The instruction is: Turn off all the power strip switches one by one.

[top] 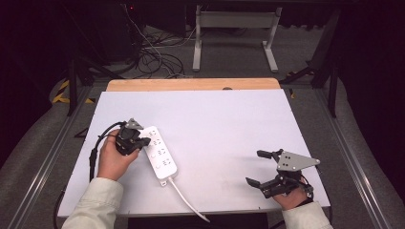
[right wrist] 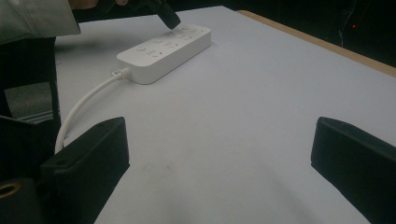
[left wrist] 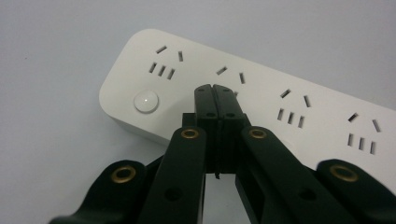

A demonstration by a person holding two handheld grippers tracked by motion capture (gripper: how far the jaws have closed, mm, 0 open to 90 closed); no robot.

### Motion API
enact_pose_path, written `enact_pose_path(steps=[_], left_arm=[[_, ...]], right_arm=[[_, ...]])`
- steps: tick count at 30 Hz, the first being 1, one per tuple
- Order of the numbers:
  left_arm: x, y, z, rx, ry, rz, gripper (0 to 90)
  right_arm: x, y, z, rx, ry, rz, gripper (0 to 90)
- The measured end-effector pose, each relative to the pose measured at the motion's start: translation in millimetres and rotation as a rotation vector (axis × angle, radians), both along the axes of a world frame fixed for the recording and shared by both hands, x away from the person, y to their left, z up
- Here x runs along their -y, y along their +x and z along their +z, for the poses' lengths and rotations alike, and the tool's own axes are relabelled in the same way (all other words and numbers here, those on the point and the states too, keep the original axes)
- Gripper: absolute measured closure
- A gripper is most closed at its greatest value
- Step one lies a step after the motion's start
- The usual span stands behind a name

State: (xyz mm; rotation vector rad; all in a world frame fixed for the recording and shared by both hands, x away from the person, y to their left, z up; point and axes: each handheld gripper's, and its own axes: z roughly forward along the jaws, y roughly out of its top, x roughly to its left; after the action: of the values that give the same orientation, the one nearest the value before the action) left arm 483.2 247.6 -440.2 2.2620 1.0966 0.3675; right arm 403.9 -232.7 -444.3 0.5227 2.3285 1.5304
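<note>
Left gripper point(top: 141, 141) held in the left hand point(top: 111, 160), over the left half of the worktop point(top: 229, 124), roughly midway between far and near edges. Jaws pressed together, nothing between them, tips pointing right and down. Left forearm enters from the near edge, pale sleeve point(top: 95, 202).

Right gripper point(top: 263, 168) held in the right hand point(top: 289, 196) near the near right corner. Jaws spread wide, pointing left, low over the worktop.
</note>
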Motion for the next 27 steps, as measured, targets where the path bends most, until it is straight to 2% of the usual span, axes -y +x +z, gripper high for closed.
enact_pose_path(steps=[6, 12, 20, 27], left_arm=[[1.5, 0.0, -2.0, -0.01, -0.002, -0.005, 90.0], [1.5, 0.7, -4.6, 0.001, 0.019, -0.013, 90.0], [1.9, 0.0, -5.7, 0.002, 0.025, -0.023, 90.0], [0.0, 0.3, -9.1, -0.004, -0.004, -0.021, 90.0]], right_arm=[[0.0, -0.1, 0.0, 0.001, 0.0, 0.001, 4.7], [0.0, -0.1, 0.0, 0.001, 0.001, 0.003, 4.7], [0.2, -0.2, 0.0, 0.002, 0.0, 0.004, 4.7], [0.1, -0.3, 0.0, 0.001, 0.0, 0.005, 4.7]])
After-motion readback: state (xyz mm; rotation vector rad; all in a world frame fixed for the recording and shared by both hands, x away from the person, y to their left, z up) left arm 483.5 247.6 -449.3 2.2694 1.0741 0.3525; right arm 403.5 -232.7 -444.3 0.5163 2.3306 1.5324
